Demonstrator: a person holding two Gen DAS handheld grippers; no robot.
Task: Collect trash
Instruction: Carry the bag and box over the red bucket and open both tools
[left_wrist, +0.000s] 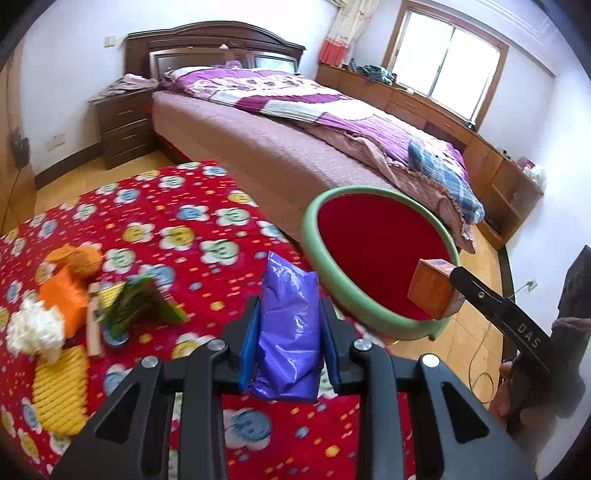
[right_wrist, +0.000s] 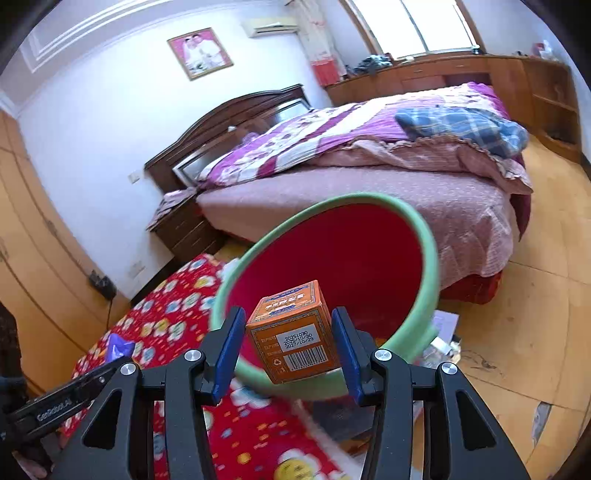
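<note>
Your right gripper (right_wrist: 291, 332) clamps the orange box (right_wrist: 293, 332) at the near rim of the green bin (right_wrist: 424, 236); let go early and it could clip the rim and drop to the floor. Your left gripper (left_wrist: 290, 325) squeezes the purple bag (left_wrist: 288, 328) over the red-clothed table (left_wrist: 177, 229), short of the bin. Both point downward.
</note>
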